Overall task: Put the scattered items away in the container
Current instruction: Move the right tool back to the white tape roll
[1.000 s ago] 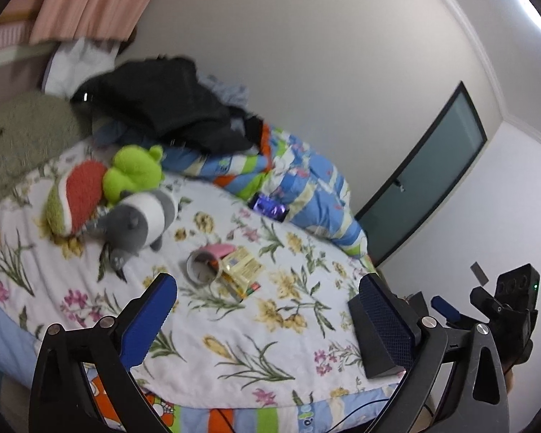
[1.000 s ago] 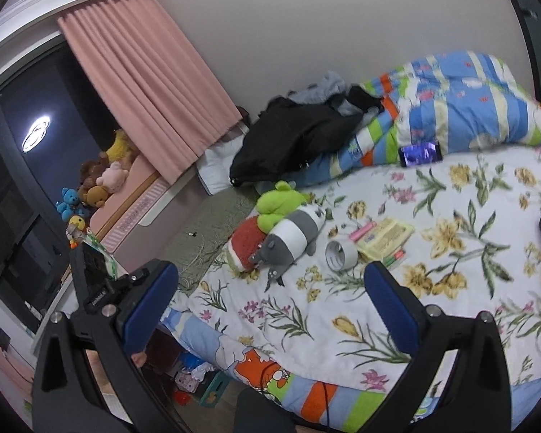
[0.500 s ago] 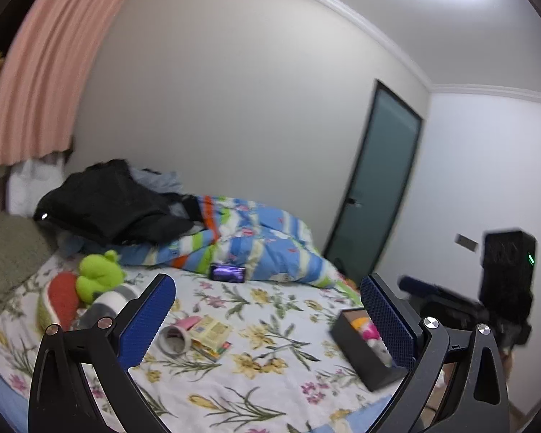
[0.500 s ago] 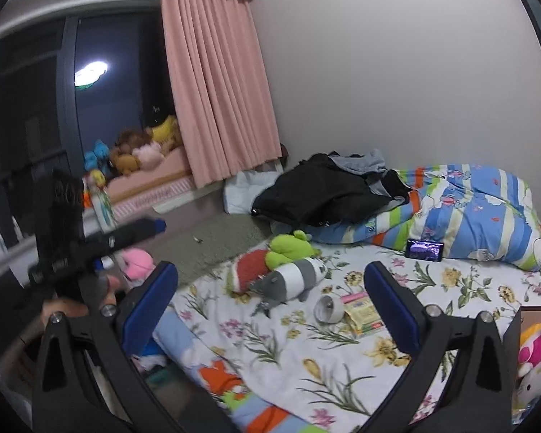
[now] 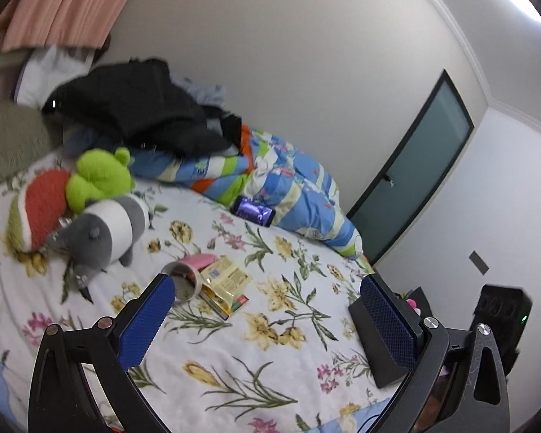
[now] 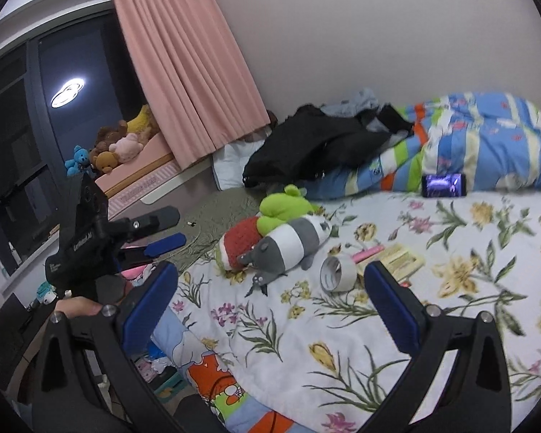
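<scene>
The box (image 5: 375, 346) sat at the bed's (image 5: 234, 357) near edge, within reach of the tape roll (image 5: 185, 281) and toys (image 5: 101, 227). I held both grippers, left (image 5: 267, 321) and right (image 6: 270, 306), spread wide and empty, ready to pick.

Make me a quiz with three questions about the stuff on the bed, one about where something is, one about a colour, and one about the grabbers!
1. Where is the phone?
A. against the striped blanket
B. inside the black box
C. under the tape roll

2. What colour is the frog toy?
A. purple
B. green
C. orange

3. What is the left gripper doing?
A. squeezing the tape roll
B. holding the phone
C. open, holding nothing

Answers: 1 A, the phone leans at the blanket's edge. 2 B, the frog is bright green. 3 C, its blue fingers stand wide apart with only bedsheet between them.
</scene>
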Tool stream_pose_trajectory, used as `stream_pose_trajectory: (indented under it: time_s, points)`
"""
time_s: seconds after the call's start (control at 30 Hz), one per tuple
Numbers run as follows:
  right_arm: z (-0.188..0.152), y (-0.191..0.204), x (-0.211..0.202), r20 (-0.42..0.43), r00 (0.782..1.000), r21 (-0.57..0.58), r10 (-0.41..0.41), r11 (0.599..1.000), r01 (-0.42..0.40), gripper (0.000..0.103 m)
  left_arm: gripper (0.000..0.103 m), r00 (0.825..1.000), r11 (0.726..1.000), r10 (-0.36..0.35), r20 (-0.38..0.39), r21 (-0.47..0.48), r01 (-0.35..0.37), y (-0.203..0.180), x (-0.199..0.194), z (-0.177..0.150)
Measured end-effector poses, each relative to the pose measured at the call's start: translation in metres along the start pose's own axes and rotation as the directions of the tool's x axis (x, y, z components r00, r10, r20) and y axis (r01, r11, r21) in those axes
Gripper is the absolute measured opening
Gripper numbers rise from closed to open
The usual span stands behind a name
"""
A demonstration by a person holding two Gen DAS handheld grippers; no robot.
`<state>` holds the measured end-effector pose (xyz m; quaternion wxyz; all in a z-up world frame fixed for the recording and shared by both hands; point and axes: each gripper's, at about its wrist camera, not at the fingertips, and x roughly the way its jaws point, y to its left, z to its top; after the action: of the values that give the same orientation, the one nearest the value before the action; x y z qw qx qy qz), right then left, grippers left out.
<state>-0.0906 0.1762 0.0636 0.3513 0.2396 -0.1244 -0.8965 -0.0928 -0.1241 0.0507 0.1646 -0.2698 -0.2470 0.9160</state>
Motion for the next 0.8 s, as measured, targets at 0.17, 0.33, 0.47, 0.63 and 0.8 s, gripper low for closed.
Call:
stream_pose_trajectory:
  time_s: [0.17,0.33,0.47,0.63,0.8]
  points:
    - [-0.014,-0.026,0.049,-0.064,0.998,0.015,-0.015,1.0,0.016,0.103,0.102,0.999,0.997,-0.019,-0.034,-0.07,0.016,0.036,0.041,-0.008]
    - [-0.029,-0.053,0.097,-0.132,0.991,0.037,-0.019,0.999,0.024,0.103,0.102,0.995,0.989,-0.017,-0.095,-0.147,0.003,0.08,0.092,-0.022]
    - [-0.039,-0.075,0.135,-0.162,0.987,0.058,-0.006,0.998,0.016,0.103,0.102,0.991,0.983,-0.014,-0.132,-0.183,-0.011,0.109,0.127,-0.027]
    - [-0.051,-0.101,0.18,-0.182,0.983,0.095,0.002,0.995,0.016,0.102,0.102,0.984,0.979,0.003,-0.181,-0.202,-0.04,0.146,0.169,-0.029]
    - [-0.058,-0.127,0.229,-0.228,0.974,0.132,0.007,0.991,0.024,0.099,0.091,0.958,0.982,0.07,-0.277,-0.15,-0.115,0.177,0.211,-0.035]
